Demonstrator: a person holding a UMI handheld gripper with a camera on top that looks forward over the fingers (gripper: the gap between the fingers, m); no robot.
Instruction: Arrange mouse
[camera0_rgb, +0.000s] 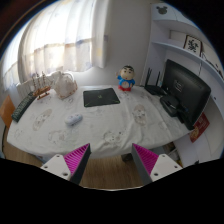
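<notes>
Pink-padded fingers (80, 156) of the tongs (113, 160) sit nearest the camera, spread wide apart with nothing between them, hovering over the near edge of the tabletop (110, 125). Well beyond them, on the pale patterned cloth that covers the tabletop, lies the mouse (74, 119), small and whitish, sitting alone toward the left-hand finger's side of the surface. It touches neither finger.

Farther back from the mouse, near the middle of the tabletop, a dark square mouse pad (101, 97) lies flat; the mouse is apart from it, closer to the tongs. Just beyond the pad's right corner stands a small figurine (126, 79) in blue and red. To the left of the pad, at the far side, sits a light-coloured bag-like object (65, 85), and beside it a few small upright items too small to identify. A keyboard (24, 105) lies tilted at the far left edge. On the right, a black monitor (186, 92) stands on the tabletop, below white wall shelves (183, 42). Curtained windows (65, 35) fill the wall behind.
</notes>
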